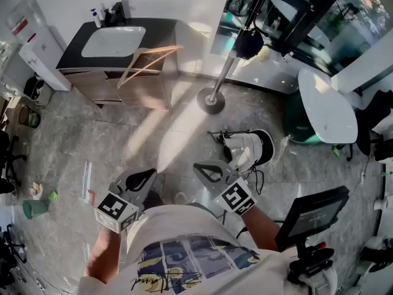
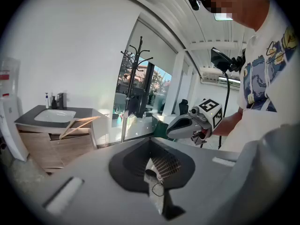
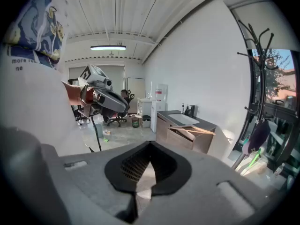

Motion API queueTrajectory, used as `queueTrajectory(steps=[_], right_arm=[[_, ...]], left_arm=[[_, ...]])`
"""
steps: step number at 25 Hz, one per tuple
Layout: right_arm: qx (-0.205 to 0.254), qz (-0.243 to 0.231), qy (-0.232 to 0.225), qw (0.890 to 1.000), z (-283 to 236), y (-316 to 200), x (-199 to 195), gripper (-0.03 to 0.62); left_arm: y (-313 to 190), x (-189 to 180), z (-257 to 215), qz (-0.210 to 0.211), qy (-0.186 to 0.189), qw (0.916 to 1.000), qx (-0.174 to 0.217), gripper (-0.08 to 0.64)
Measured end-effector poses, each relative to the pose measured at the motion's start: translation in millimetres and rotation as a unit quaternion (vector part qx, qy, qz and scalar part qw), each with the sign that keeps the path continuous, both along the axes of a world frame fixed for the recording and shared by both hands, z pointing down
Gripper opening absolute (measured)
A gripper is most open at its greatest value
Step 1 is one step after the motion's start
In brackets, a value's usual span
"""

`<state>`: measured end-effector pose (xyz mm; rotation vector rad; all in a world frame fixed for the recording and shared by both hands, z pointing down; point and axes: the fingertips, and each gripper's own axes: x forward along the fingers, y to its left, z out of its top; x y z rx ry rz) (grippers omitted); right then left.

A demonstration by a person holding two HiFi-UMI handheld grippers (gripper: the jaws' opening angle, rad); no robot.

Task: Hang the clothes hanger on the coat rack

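Closest in, the left claw (image 1: 142,179) and the right claw (image 1: 208,171) are held side by side in front of the person's chest, both tipped slightly downward. Each has its jaws pressed together with nothing between them. In the left gripper view the right claw shows just off to the right, and in the right gripper view the left claw shows off to the left. Neither touches anything.

Just beyond the right claw, and a little to its right, a white device (image 1: 249,149) with dark cables lies on the grey floor (image 1: 172,134). Well to the left of the left claw, a green cup (image 1: 35,209) lies on that floor.

Farther ahead of the right claw stands the coat rack (image 1: 223,74). Its round base sits on the floor and its pole rises towards the window, with something dark hanging high on it. To the right of the right claw, well apart from it, is a round white table (image 1: 325,106).

Farthest out, ahead and left of the left claw, the bench (image 1: 156,26) stands against the wall with a white sink (image 1: 113,42) set into its dark top. The wooden clothes hanger (image 1: 147,63) rests tilted at the bench's front right edge, near the coat rack's base but apart from it, and well away from both claws. A white water dispenser (image 1: 37,45) stands to the left of the bench.
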<state>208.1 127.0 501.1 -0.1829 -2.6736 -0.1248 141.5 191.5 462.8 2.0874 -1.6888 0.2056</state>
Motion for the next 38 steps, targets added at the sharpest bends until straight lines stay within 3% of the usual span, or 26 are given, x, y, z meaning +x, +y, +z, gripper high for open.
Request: queueTrajectory(steps=[8,13,16,21,29,33,38], right_arm=[[0.013,0.02,0.016,1.0,14,-30,-35,0.0],[0.022,0.057,0.033,0.998,23,-59,-71,0.002],[0.017,0.076,0.036,0.996,19,-75,-107,0.024],[-0.001,0.105,0.024,0.994,9,-101,-188,0.058],[0.007,0.129,0.024,0.991,-4,-120,-290,0.101],[-0.003,0.146,0.042,0.988,5,-126,-298,0.107],[0.011,0.184,0.052,0.981,1,-151,-293,0.107]], left_arm=[[-23,-39,16,0.019,0.006,0.9998,0.004,0.002],[-59,-81,24,0.061,0.009,0.9979,0.023,0.003],[-77,-122,29,0.076,0.017,0.9967,0.022,0.003],[-107,-222,46,0.074,0.04,0.9964,0.011,0.031],[-157,-380,119,0.002,0.1,0.9938,-0.049,0.127],[-180,-431,173,-0.049,0.117,0.988,-0.088,0.176],[-211,-458,222,-0.075,0.126,0.9799,-0.136,0.213]])
